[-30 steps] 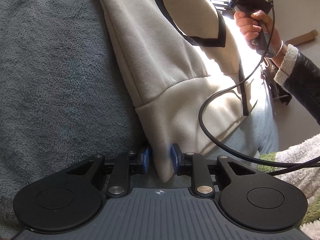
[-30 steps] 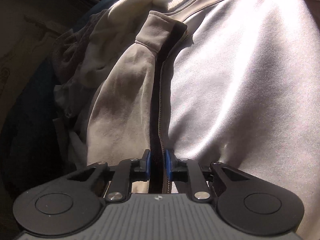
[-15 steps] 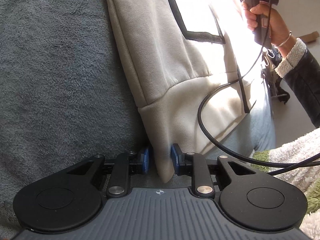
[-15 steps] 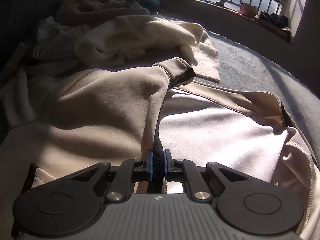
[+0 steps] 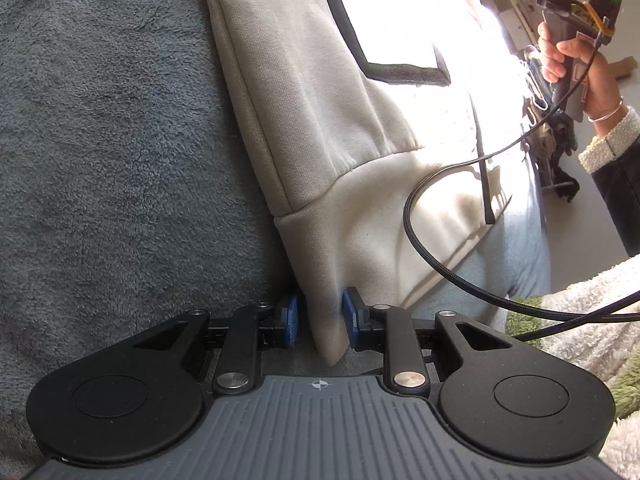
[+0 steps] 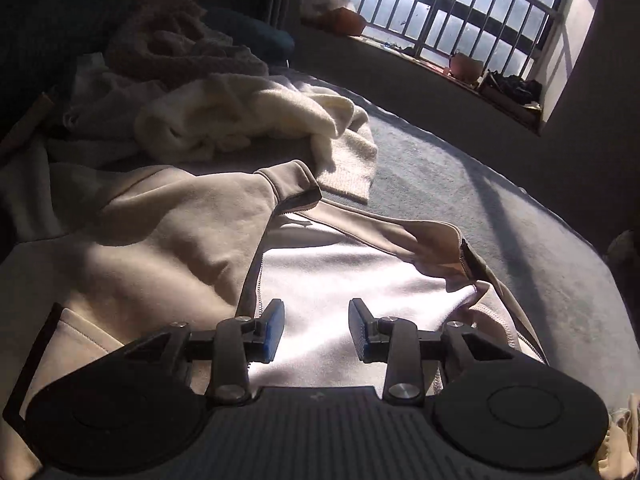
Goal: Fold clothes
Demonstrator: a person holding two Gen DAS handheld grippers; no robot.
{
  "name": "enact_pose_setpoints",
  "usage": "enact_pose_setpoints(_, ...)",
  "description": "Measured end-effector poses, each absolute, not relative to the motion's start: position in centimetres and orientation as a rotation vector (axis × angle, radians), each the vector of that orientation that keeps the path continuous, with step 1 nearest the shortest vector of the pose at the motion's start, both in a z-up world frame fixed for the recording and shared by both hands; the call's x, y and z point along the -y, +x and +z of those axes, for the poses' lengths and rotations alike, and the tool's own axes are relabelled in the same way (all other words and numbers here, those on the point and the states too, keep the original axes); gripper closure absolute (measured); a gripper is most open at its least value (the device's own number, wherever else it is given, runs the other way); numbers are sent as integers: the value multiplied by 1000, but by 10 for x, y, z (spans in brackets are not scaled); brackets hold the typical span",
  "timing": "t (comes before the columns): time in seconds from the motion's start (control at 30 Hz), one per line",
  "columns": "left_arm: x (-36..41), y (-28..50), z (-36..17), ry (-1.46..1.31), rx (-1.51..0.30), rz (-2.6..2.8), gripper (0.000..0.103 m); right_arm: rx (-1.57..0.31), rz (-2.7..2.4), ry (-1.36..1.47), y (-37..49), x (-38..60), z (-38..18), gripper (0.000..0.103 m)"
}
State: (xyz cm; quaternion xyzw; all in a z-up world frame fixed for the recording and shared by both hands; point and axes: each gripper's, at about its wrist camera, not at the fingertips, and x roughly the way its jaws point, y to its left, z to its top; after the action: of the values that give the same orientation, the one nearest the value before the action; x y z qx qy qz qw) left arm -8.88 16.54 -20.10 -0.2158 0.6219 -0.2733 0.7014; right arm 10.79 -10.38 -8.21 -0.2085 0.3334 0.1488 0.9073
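Note:
A cream zip jacket (image 5: 320, 140) with black pocket trim lies on a grey fleece blanket (image 5: 100, 160). My left gripper (image 5: 319, 318) is shut on the jacket's bottom hem corner, which sticks out between the blue pads. In the right wrist view the jacket (image 6: 160, 240) lies open, its pale lining lit by the sun. My right gripper (image 6: 316, 330) hovers above that lining with its jaws opening and nothing between them. The black zip edge (image 6: 250, 292) runs just beside its left finger. In the left wrist view a hand (image 5: 568, 56) holds the right gripper's handle at the upper right.
A crumpled cream garment (image 6: 248, 116) and more clothes are heaped beyond the jacket's collar. The blanket (image 6: 460, 200) stretches to a barred window (image 6: 460, 12) with a clay pot (image 6: 466, 66) on its sill. A black cable (image 5: 420, 240) loops over the jacket. Fluffy white and green fabric (image 5: 580, 320) lies at the right.
My right gripper let go of the jacket's zip edge, spread its jaws, rose and rolled to look across the bed. The left gripper kept its hold and its place.

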Motion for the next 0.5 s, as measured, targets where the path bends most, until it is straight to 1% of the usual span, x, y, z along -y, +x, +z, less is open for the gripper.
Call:
enact_pose_setpoints(0.07,-166,-89,-200,-475,-1382,-610,79,-717,327,-405,106,110,-80,65)
enact_pose_setpoints(0.23,-167,-87,-198,-462,-1373,-608,79,-873,577,-195,82,116,-79,66)
enact_pose_setpoints(0.33,-167,-87,-198,-471,-1373,-601,79,-1007,711,-90,65,121,-98,67)
enact_pose_setpoints(0.4,-168,-87,-199,-476,-1373,-601,79,-1095,712,-115,51,123,-121,68)
enact_pose_setpoints(0.5,-170,-88,-199,-486,-1376,-601,79,-1132,598,-144,38,136,-141,68)
